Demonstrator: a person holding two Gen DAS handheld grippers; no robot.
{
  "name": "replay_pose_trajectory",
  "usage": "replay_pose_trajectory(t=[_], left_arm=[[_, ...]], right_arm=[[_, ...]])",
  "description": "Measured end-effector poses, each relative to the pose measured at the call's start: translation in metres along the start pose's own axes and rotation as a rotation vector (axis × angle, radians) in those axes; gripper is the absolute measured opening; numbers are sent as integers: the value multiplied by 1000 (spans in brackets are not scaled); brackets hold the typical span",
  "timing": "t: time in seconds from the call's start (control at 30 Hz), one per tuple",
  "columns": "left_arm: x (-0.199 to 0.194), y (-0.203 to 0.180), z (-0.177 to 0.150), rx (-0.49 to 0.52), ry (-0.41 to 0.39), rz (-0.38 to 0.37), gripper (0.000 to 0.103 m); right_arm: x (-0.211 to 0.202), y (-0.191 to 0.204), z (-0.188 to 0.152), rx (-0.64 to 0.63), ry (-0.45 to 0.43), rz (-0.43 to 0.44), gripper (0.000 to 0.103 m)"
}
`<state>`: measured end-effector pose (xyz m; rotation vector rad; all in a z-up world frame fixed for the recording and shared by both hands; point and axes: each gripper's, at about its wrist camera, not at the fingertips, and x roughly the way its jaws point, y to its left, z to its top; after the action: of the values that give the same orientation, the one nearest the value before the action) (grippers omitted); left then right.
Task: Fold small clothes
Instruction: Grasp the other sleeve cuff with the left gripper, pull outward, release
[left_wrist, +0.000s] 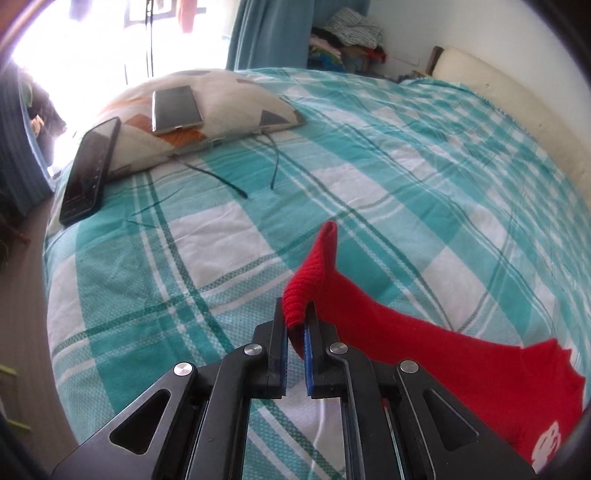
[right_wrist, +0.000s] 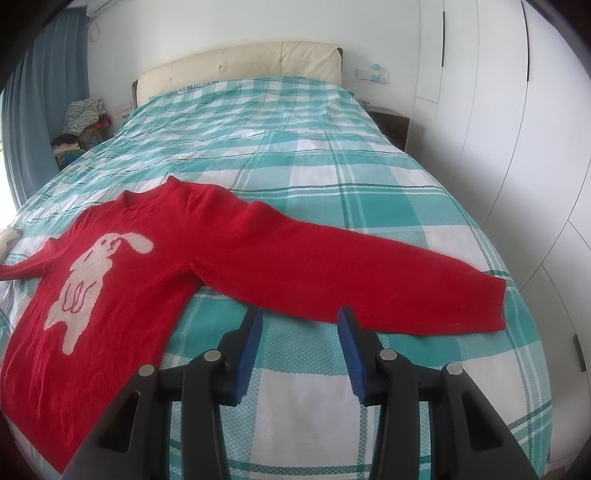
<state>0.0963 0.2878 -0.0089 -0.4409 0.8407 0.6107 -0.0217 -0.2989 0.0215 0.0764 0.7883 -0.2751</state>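
A small red sweater (right_wrist: 147, 266) with a white rabbit on the chest lies front up on the teal checked bed (right_wrist: 303, 155). Its right sleeve (right_wrist: 351, 277) stretches out flat toward the bed's right edge. My right gripper (right_wrist: 299, 317) is open, just in front of that sleeve, apart from it. My left gripper (left_wrist: 296, 317) is shut on the ribbed cuff of the other sleeve (left_wrist: 314, 266) and holds it lifted off the bed. The sleeve runs right to the sweater body (left_wrist: 517, 387).
A patterned pillow (left_wrist: 221, 107) lies at the bed's far left corner with a phone (left_wrist: 175, 109) on it. A second dark phone (left_wrist: 90, 171) leans beside it, with thin cables (left_wrist: 221, 181) nearby. A cream headboard (right_wrist: 240, 62), a clothes pile (right_wrist: 83, 118) and white wardrobes (right_wrist: 498, 147) surround the bed.
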Motion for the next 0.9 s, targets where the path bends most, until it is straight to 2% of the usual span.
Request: replay_pose_trajectory(t=[0.13,0.4,0.63,0.9], left_arm=[[14,7,-8,-32,79,29,5],[32,14,-13,-26,161,59,5],[36,12,-16,2,168,82,5],[39,15,-16,-1,185,73,5]], right_arm=[[-3,2,0,-5,-12,-3,42],[1,-3,-1,9,0,-9,42],[1,-4,-1,14,5,-9,42],[1,-8,0,29,-2,-9,43]])
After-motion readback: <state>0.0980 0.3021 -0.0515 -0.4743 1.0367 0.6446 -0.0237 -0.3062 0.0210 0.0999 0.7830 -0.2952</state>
